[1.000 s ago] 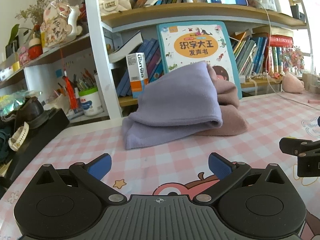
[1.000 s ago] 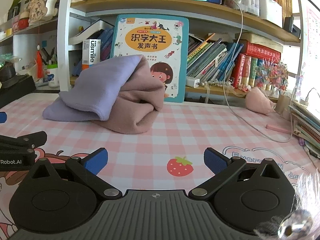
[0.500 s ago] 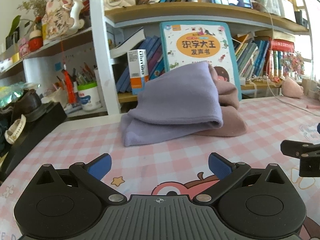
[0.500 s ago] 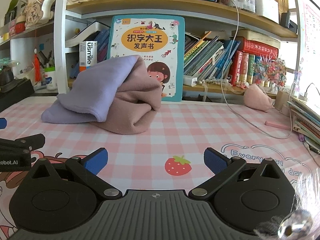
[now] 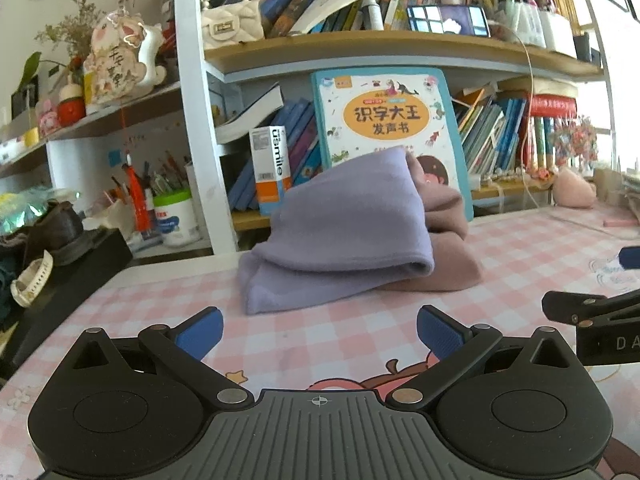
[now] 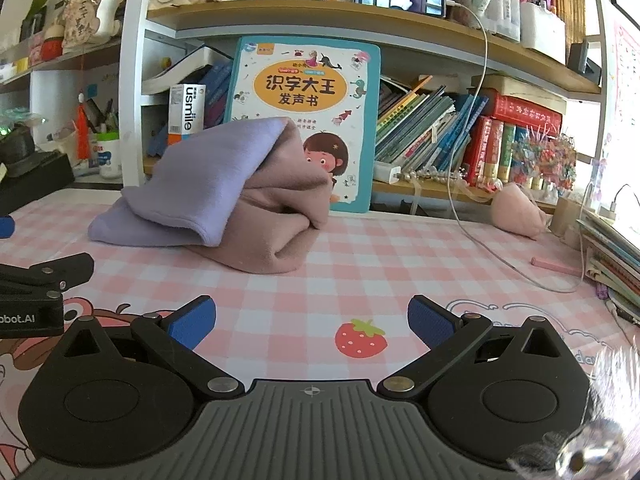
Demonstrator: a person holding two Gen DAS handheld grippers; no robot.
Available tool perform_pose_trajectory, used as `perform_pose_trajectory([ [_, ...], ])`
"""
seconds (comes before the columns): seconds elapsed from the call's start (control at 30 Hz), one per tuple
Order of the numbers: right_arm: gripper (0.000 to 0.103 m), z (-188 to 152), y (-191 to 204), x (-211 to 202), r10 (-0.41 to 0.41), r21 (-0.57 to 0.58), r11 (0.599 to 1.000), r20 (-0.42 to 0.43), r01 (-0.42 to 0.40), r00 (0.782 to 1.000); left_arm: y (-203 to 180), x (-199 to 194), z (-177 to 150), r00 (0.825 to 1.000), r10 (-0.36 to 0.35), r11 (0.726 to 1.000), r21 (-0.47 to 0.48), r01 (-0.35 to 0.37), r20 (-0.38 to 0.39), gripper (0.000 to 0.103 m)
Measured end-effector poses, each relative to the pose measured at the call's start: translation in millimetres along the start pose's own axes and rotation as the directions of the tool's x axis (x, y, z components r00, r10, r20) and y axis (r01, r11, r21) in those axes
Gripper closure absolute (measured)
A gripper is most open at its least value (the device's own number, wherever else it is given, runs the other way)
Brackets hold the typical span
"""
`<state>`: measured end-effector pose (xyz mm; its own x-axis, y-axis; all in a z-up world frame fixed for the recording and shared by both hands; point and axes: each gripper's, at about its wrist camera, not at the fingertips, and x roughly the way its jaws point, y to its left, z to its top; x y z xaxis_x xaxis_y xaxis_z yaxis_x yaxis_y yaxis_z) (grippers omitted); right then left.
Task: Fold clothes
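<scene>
A lilac fleece garment (image 5: 340,232) lies heaped over a dusty-pink one (image 5: 448,248) at the back of the pink checked table (image 5: 320,320), against the bookshelf. From the right wrist view the lilac piece (image 6: 208,184) drapes over the pink roll (image 6: 280,220). My left gripper (image 5: 319,328) is open and holds nothing, a short way in front of the pile. My right gripper (image 6: 311,317) is open too, with bare table between its blue pads. Each gripper shows at the edge of the other's view.
A tall children's book (image 6: 304,120) leans behind the clothes under a crowded shelf. A white cable (image 6: 500,256) and a pink plush (image 6: 516,212) lie at the right, with stacked books (image 6: 612,256) at the far right edge. A black box (image 5: 60,276) sits left.
Both grippers have edged a little closer to the clothes and lowered slightly; the pile looks larger. The clothes have not moved, and both grippers stay open.
</scene>
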<state>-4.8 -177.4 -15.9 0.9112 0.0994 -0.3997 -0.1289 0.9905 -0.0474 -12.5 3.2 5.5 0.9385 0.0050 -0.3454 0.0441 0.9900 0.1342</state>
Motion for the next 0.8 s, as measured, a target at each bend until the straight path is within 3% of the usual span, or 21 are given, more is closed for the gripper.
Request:
perform_pose_trajectory([
  [0.2,0.000,0,-4,2,0.017,0.028,0.999,-0.005,-0.016,1.000,-4,10,2,0.998,0.025,1.000,0.017,-0.024,-0.056,0.000],
  [0.4,0.000,-1,-5,1,0.027,0.030,0.999,-0.005,-0.027,1.000,-8,9,0,0.997,0.055,0.998,0.042,-0.053,-0.057,0.000],
  [0.8,0.000,-1,3,1,0.012,-0.022,1.000,-0.006,-0.012,1.000,-10,11,-1,0.997,0.033,0.998,0.058,-0.029,-0.072,0.000],
])
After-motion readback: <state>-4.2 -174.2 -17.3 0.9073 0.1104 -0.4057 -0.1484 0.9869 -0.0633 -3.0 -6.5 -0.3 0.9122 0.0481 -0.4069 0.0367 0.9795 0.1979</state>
